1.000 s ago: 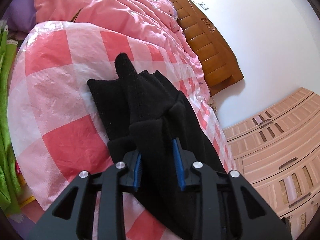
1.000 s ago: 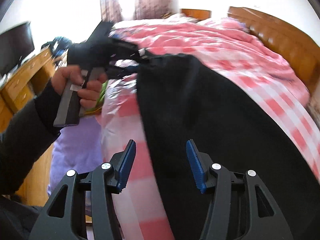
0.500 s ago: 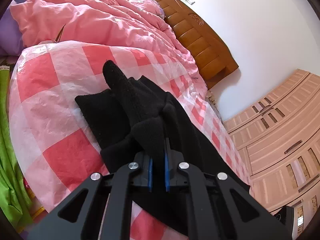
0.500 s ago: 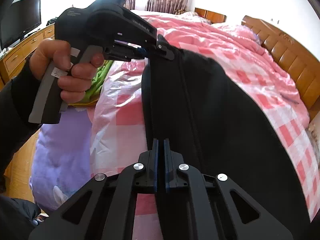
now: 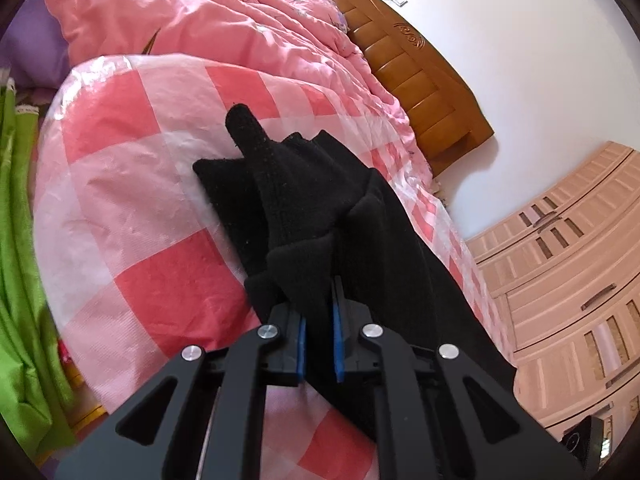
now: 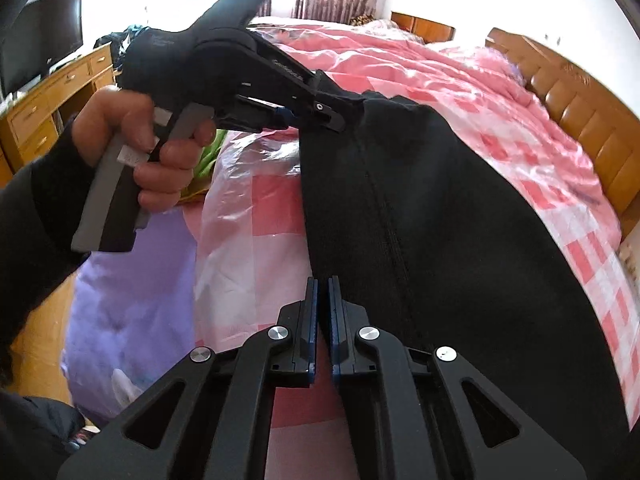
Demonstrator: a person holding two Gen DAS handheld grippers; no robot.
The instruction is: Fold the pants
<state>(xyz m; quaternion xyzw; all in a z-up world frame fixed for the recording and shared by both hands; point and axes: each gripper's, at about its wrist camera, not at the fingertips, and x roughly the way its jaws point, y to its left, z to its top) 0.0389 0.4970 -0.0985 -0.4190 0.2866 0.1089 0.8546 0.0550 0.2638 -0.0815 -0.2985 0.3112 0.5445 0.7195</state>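
Bedroom, bed under pink checked cover. Black pants stretched lengthwise along bed, one end bunched. Left tool clamped on bunched fabric; right tool nearly together at pants edge, grip uncertain. Folding apparently early; cross-folds outstanding.

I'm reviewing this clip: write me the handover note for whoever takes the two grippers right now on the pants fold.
Left gripper: shut on a bunched end of the black pants, lifting it off the checkered bedcover.
Right gripper: nearly closed at the pants' near left edge; whether it pinches cloth cannot be told.
Pants: stretched lengthwise along the bed, seam visible, far end hanging from the left gripper.
Done: ends picked up.
Left: probably bring one end over the other, lay flat, smooth.
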